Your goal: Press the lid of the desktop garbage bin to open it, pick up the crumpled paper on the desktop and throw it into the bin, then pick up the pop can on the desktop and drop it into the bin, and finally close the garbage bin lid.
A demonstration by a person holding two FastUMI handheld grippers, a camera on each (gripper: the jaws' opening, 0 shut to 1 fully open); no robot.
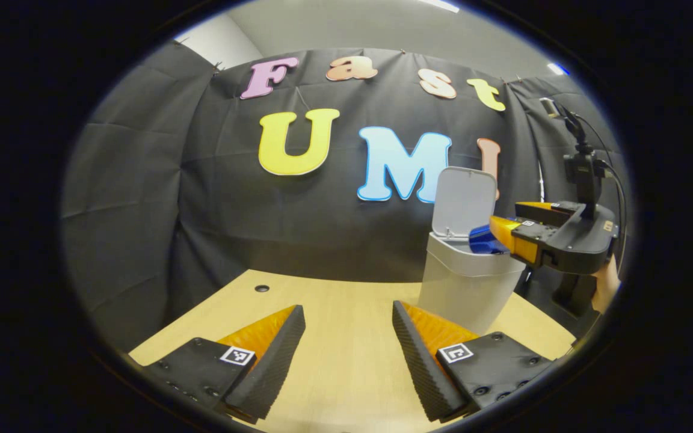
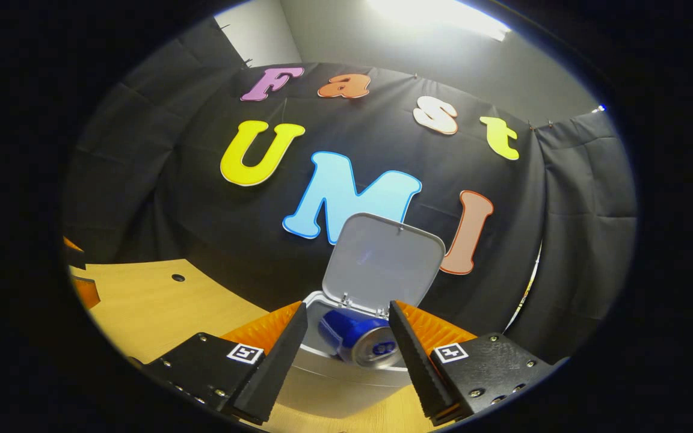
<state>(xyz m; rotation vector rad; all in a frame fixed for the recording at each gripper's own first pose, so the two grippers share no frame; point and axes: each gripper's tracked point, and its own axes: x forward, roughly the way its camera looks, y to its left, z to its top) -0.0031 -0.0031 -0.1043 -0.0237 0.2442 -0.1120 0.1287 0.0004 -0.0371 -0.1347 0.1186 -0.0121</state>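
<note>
- Left gripper view: the left gripper (image 1: 346, 337) hangs low over the near part of the tabletop (image 1: 346, 300), jaws wide with nothing between them. The garbage bin (image 1: 473, 282) stands toward the far right corner, lid (image 1: 465, 201) tipped up and back. The right gripper (image 1: 506, 237) reaches in from the right over the bin's mouth, and a strip of the blue pop can (image 1: 483, 239) shows at its tips, directly above the opening. The right hand is plainly the nearer to the bin.
- Hidden here: most of the can sits behind the right fingers; the bin's inside is out of sight, so I cannot tell whether the crumpled paper lies in it.
- Right gripper view: the right gripper (image 2: 346, 343) has its jaws set narrow, and the pop can (image 2: 358, 343) lies between them, tilted, long axis running away from the camera, silver end toward it. It touches the right finger; a gap shows at the left, so a firm grip is doubtful. The bin's rim (image 2: 346, 368) is just under it, so letting go should drop it in.
- The bin's lower body is cut off.
</note>
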